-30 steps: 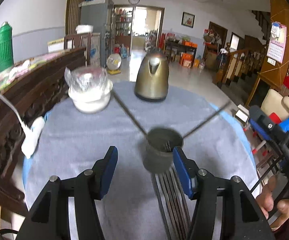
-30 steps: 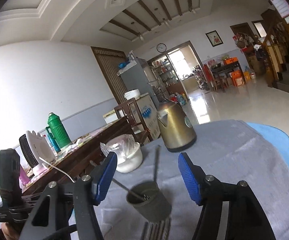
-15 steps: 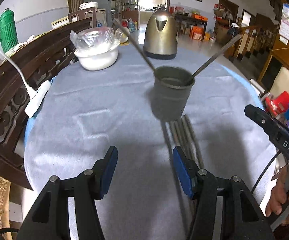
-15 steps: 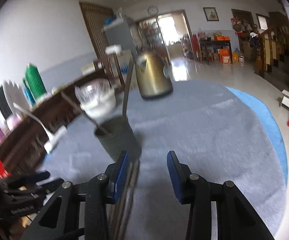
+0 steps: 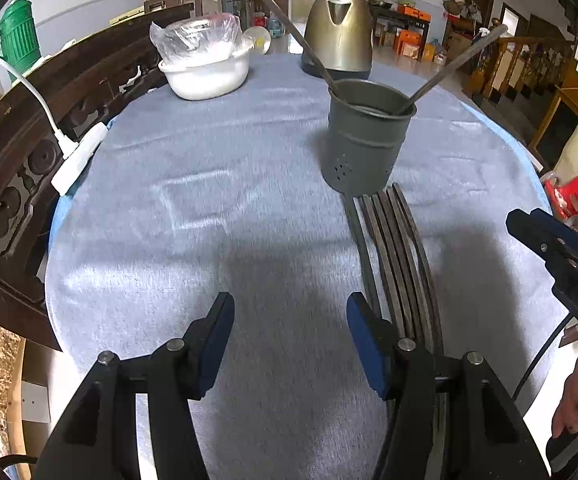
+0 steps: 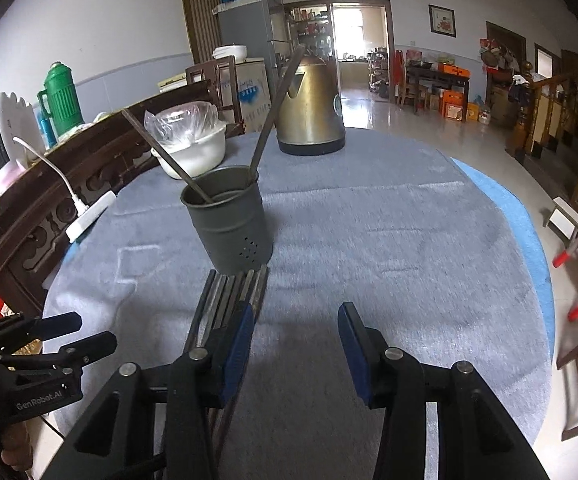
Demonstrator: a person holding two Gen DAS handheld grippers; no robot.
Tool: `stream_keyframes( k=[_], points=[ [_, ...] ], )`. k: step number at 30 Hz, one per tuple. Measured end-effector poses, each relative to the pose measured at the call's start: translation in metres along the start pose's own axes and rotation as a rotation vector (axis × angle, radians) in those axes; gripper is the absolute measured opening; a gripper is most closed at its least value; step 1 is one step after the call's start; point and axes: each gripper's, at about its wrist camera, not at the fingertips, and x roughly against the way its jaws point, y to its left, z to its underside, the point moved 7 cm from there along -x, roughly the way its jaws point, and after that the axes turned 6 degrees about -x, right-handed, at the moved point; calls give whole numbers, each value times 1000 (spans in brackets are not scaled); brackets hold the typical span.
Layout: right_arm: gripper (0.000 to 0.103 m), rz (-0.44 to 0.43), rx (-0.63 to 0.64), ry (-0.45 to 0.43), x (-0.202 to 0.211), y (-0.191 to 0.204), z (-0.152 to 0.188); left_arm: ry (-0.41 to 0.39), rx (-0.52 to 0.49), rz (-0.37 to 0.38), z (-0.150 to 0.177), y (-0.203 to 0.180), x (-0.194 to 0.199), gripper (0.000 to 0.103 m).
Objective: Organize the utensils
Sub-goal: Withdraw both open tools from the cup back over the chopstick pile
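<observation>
1. Left wrist view is showing me the round table (image 5: 137, 216), the biggest thing here, wearing a grey cloth with a blue edge peeking out on the right.
2. I am seeing a dark carved wooden bench back (image 5: 21, 152) running along the table's left side, with a white power strip (image 5: 75, 158) lying at the table's edge beside it.
3. My left gripper (image 5: 287, 338) is hovering low over the near part of the cloth, fingers spread wide and grasping nothing.
4. My right gripper (image 6: 295, 346) is likewise hanging released and empty; its left finger (image 6: 237, 350) is sitting right above the chopstick ends, though I cannot tell whether it is touching them.
5. A brass-coloured electric kettle (image 5: 339, 28) is standing upright at the far side of the table.
6. A white bowl (image 5: 205, 72) with a clear plastic bag over it is sitting left of the kettle, well apart from my grippers.
7. A grey metal utensil holder (image 5: 365, 140) is standing upright near the table's middle, in front of the kettle.
8. Several dark chopsticks (image 5: 395, 264) are lying side by side on the cloth, running from the holder's base toward me and passing under the left gripper's right finger.
9. Two more chopsticks (image 6: 267, 120) are leaning inside the holder, splaying outward in opposite directions.
</observation>
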Motion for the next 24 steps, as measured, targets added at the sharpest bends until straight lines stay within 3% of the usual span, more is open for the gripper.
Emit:
stream_keyframes(
  k=[17, 24],
  points=[
    [48, -28, 0, 46, -11, 7, 8, 50, 0, -1, 2, -2, -14, 59],
    [48, -94, -64, 92, -22, 4, 17, 67, 12, 11, 3, -1, -22, 59]
  ],
)
